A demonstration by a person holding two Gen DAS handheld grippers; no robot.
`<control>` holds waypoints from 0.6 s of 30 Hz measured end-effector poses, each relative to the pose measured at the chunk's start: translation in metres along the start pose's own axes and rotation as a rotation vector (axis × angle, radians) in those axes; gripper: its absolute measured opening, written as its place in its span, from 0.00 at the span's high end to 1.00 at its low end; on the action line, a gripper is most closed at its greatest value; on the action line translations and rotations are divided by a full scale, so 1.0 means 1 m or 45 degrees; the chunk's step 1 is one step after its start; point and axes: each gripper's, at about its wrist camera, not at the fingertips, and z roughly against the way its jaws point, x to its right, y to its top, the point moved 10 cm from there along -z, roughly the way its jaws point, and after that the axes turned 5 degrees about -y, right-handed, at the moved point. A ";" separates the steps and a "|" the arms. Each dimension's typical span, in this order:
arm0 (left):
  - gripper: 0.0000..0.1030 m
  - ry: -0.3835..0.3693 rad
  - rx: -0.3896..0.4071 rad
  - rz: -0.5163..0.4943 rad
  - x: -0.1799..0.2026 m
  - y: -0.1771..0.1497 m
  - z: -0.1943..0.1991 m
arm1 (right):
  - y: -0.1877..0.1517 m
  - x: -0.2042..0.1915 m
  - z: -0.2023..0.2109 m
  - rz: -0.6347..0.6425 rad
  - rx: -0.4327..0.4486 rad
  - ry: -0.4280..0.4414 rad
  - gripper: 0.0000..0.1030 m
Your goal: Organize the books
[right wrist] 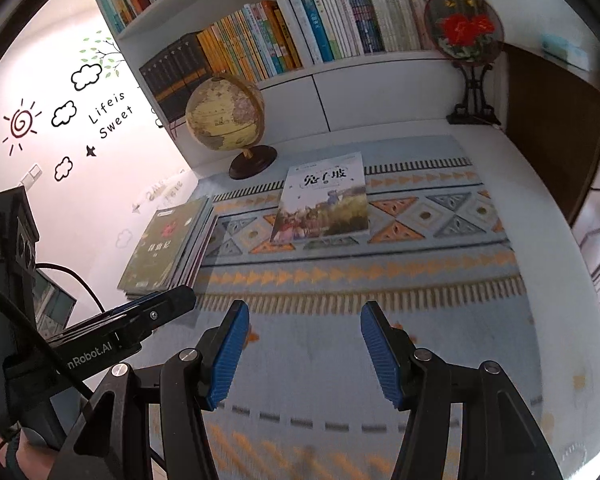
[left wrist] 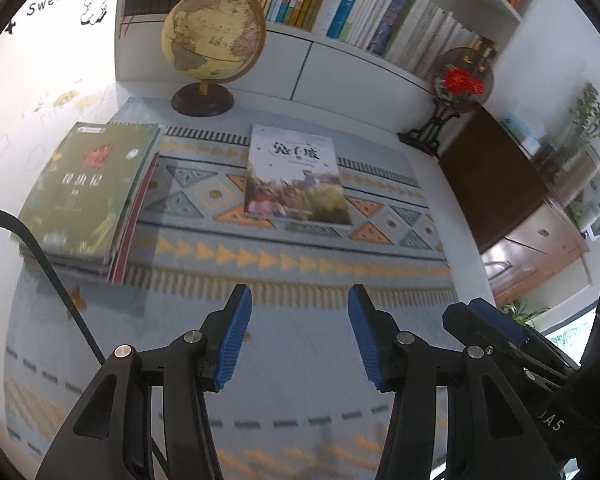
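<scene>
A single book with a white and meadow-picture cover (left wrist: 296, 178) lies flat on the patterned cloth, straight ahead in both views (right wrist: 324, 200). A stack of books topped by a green cover (left wrist: 88, 196) lies at the left (right wrist: 168, 244). My left gripper (left wrist: 300, 300) is open and empty, hovering over the near part of the cloth. My right gripper (right wrist: 304, 316) is open and empty beside it; its fingers (left wrist: 496, 324) show at the right of the left wrist view, and the left gripper's fingers (right wrist: 148, 312) show at the left of the right wrist view.
A globe (left wrist: 214, 38) on a dark stand sits behind the books (right wrist: 226, 114). A round fan ornament with red flowers (left wrist: 462, 80) stands at the back right (right wrist: 464, 24). A white bookshelf full of upright books (right wrist: 332, 28) is behind. A brown cabinet (left wrist: 496, 176) borders the right.
</scene>
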 end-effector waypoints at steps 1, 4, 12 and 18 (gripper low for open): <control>0.54 0.005 -0.004 0.001 -0.004 0.007 -0.005 | 0.006 0.000 -0.008 -0.004 -0.005 0.001 0.45; 0.54 0.016 -0.023 0.001 -0.014 0.025 -0.022 | 0.022 0.000 -0.030 -0.015 -0.005 -0.004 0.45; 0.54 0.028 -0.075 -0.035 -0.032 0.062 -0.069 | 0.061 0.003 -0.083 -0.071 -0.025 -0.031 0.45; 0.54 0.026 -0.131 -0.032 -0.047 0.078 -0.109 | 0.076 0.011 -0.124 -0.106 -0.071 -0.081 0.45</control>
